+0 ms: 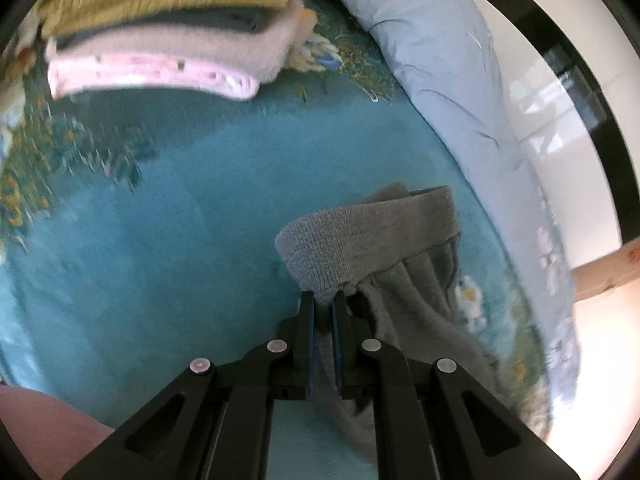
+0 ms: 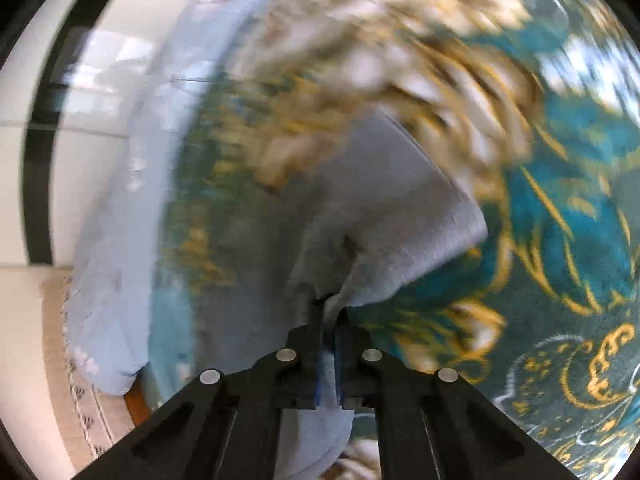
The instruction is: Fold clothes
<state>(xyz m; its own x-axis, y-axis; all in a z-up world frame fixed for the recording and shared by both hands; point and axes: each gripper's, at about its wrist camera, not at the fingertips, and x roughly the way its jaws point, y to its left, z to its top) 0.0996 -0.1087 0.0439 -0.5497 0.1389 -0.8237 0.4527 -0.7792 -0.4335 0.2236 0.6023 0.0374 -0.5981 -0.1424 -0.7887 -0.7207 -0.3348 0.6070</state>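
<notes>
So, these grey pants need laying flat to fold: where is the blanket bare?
The plain teal blanket is bare between the folded stack, the grey pants and the blue pillow. It is crowded at the stack and along the pillow.

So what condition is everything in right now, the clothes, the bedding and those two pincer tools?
Left gripper: shut on the ribbed band of the grey garment.
Right gripper: shut on another edge of the grey garment.
Grey garment: unfolded, bunched, partly lifted off the blanket.
Stack of clothes: folded, piled neatly on the blanket.
Teal blanket: spread flat.
Blue floral quilt: bunched along the blanket's edge.
</notes>
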